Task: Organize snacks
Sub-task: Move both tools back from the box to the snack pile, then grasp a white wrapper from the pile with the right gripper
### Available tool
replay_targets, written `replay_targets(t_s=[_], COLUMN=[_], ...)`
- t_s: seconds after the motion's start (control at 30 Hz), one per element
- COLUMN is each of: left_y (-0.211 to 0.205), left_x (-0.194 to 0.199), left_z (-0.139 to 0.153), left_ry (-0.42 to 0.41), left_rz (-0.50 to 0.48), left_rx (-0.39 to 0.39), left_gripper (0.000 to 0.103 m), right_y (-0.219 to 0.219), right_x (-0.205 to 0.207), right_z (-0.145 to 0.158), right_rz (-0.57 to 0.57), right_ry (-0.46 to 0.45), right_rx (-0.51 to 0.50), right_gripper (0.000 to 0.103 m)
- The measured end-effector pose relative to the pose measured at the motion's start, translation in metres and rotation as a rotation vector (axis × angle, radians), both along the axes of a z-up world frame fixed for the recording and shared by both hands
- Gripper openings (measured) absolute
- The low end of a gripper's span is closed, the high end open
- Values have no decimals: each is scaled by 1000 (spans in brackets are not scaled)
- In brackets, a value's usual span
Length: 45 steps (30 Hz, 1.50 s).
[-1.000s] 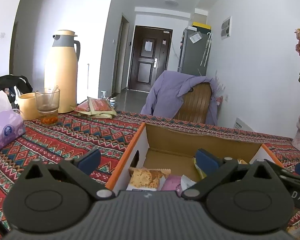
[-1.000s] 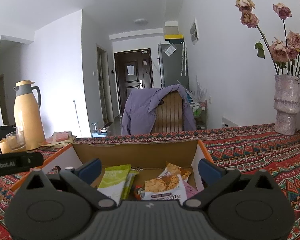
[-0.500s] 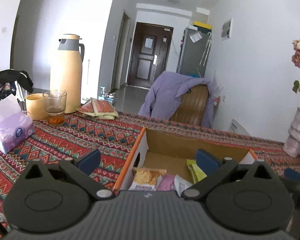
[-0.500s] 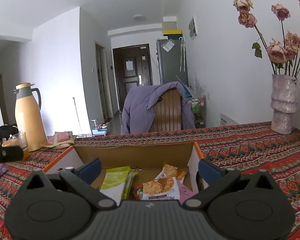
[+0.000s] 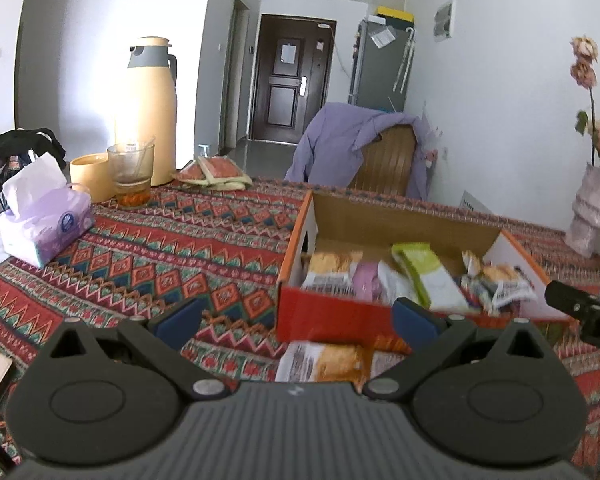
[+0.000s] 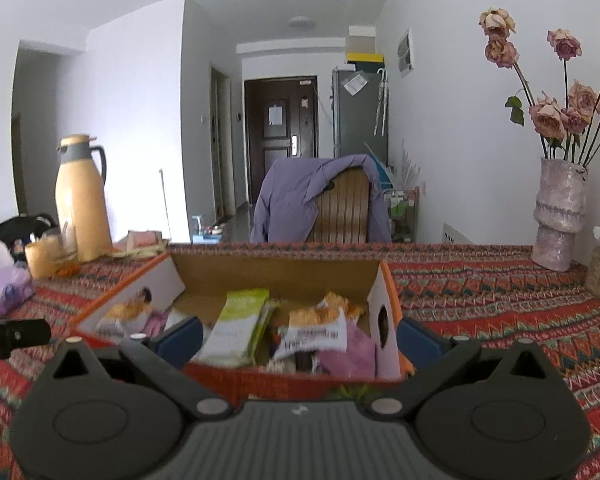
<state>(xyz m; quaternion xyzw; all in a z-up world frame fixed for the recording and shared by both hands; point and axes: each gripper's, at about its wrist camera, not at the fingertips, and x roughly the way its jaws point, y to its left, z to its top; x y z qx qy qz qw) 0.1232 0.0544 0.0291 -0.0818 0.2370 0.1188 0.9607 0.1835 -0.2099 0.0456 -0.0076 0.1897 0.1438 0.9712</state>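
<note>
Two hand-held grippers hover low over a table covered in a patterned red cloth (image 5: 148,264). Left gripper (image 5: 296,320): jaws spread wide, nothing between them, poised above a snack packet (image 5: 328,362) lying on the cloth just in front of the box. Right gripper (image 6: 300,338): jaws likewise wide apart and empty, aimed at the near wall of the orange cardboard box (image 6: 284,276). Inside the box: a green packet (image 6: 236,328), an orange-and-white packet (image 6: 316,332), a purple wrapper (image 6: 352,350) and others, lying loosely together. Far left of the table: a cream thermos jug (image 5: 148,112), a glass (image 5: 132,176), a tissue pack (image 5: 44,216). Far right: a vase of dried roses (image 6: 560,216).
</note>
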Motion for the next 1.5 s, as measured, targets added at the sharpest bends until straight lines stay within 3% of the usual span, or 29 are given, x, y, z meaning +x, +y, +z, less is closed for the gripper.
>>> replay_targets(t_s=[0.3, 0.57, 0.83, 1.0, 1.17, 1.5], left_y=[1, -2, -2, -4, -4, -2], left_x=[-24, -35, -34, -35, -34, -34], left_z=[-33, -51, -57, -58, -58, -59], left_ry=[56, 23, 18, 15, 18, 20], left_rz=[-41, -73, -97, -100, -105, -112], left_rx=[14, 36, 19, 28, 22, -1], left_gripper=[103, 103, 103, 103, 103, 103], right_y=[-6, -12, -13, -6, 1, -12], right_x=[-33, -42, -37, -23, 4, 24], right_z=[-23, -45, -40, -35, -44, -69], right_rz=[17, 0, 1, 46, 55, 47], right_ry=[65, 144, 161, 189, 277, 337], right_rx=[-51, -63, -29, 12, 30, 143], right_gripper=[103, 103, 102, 75, 57, 62])
